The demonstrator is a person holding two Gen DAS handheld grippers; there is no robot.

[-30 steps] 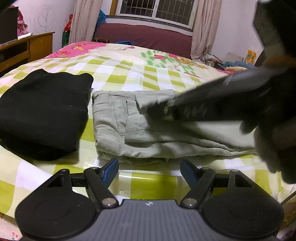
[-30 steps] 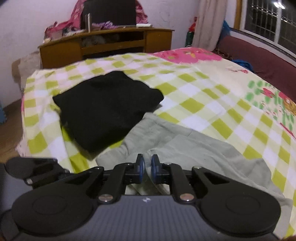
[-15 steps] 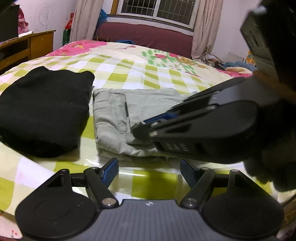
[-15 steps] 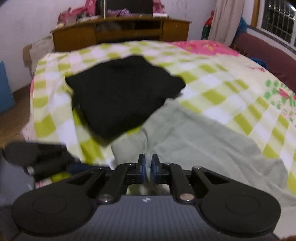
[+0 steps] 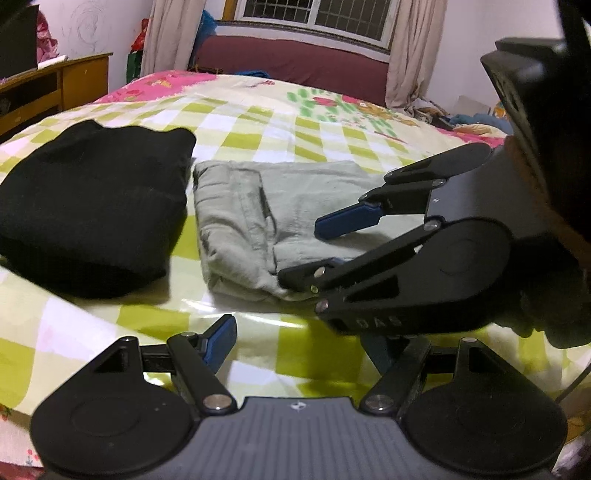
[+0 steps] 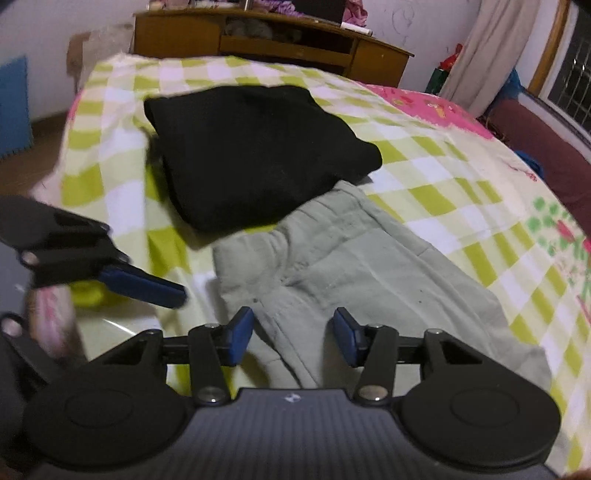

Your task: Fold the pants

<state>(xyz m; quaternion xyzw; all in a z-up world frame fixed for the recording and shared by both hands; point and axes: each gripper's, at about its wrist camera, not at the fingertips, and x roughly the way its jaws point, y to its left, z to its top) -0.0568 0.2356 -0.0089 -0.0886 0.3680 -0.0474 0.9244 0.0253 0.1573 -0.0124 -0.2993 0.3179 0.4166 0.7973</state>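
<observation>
- The right gripper (image 6: 292,334) has its jaws spread wide with nothing between them; its blue pads (image 6: 240,334) sit low over the near edge of the pants (image 6: 369,266).
- In the left wrist view the same right gripper (image 5: 325,247) reaches in from the right, one blue finger above the cloth and the other down at the near folded edge; whether that lower finger touches the cloth cannot be told.
- The left gripper (image 5: 299,341) also has its jaws wide apart and holds nothing; it hangs over bare bedspread just near of the pants, clear of them.
- Its left blue pad (image 5: 221,338) is in plain sight, while the right one is partly hidden behind the right gripper's body.
- The pants, pale grey-green, lie folded into a flat rectangle on the bed (image 5: 258,122), seam and pocket line running from far to near.
- Just to the left of the pants lies a folded black garment (image 5: 88,206); in the right wrist view its corner (image 6: 258,155) meets or slightly overlaps the far edge of the pants.
- The bed has a yellow-green and white checked cover, with a pink flowered part farther off.
- Beyond the bed stand a wooden desk (image 6: 273,40) on the left, a dark red sofa (image 5: 295,62) under a barred window (image 5: 317,18), and pale curtains (image 5: 413,48).
</observation>
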